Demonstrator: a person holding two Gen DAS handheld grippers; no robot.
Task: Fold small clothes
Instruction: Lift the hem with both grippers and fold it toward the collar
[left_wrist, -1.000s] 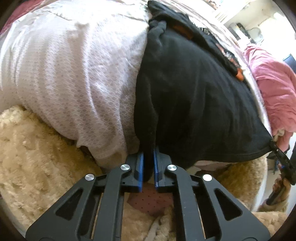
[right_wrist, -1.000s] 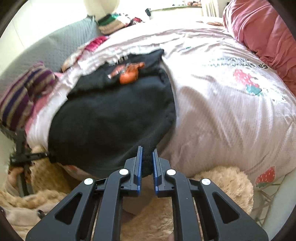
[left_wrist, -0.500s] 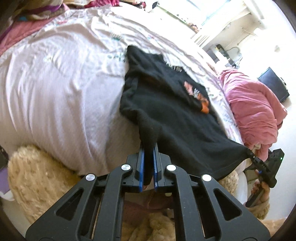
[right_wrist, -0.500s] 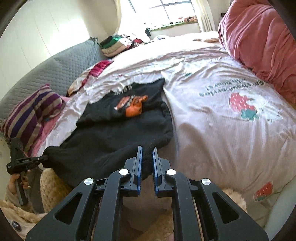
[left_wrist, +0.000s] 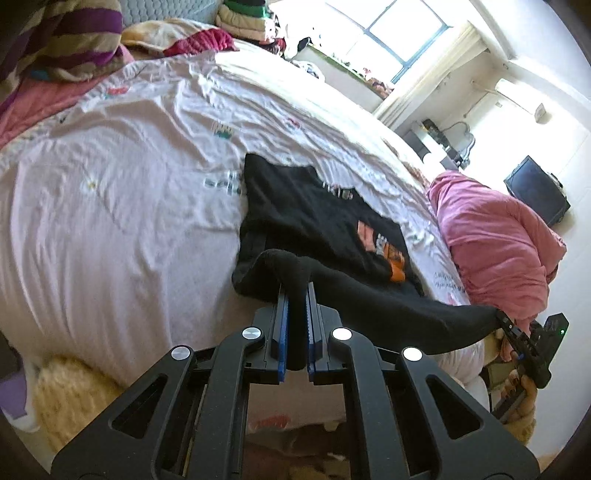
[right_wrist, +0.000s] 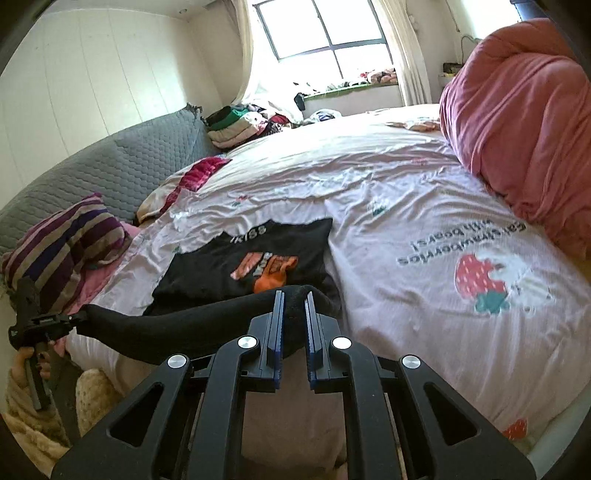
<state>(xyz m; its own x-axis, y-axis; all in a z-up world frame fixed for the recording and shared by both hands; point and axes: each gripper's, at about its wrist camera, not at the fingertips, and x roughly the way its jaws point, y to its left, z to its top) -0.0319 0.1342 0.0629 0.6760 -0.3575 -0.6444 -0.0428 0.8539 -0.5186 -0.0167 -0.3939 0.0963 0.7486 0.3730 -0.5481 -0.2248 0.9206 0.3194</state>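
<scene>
Both sets of jaws are clamped on the near hem of the black garment (left_wrist: 317, 221): the left gripper (left_wrist: 294, 295) pinches one bottom corner, the right gripper (right_wrist: 293, 301) the other, each with a thick wad of cloth between its blue pads. Between them the hem is lifted off the bed (right_wrist: 424, 206) and hangs in a shallow sag near the bed's edge. The far part of the garment, with its orange print (right_wrist: 271, 271), lies flat on the pink sheet, left of the pink duvet (right_wrist: 524, 110).

Assessment of handling: the cloth appears soft, limp and light, probably a knit with some thickness, since it bunches fully in the grip and droops between the two holds. It has no stiffness, so the fold line would form wherever the lifted edge is laid. Slip seems unlikely with this much fabric gathered in the jaws. The two bottom corners look like suitable holds; kept level and well apart, they should keep the hem taut while it is carried toward the far collar end. The sheet is wrinkled and may drag with the garment.
</scene>
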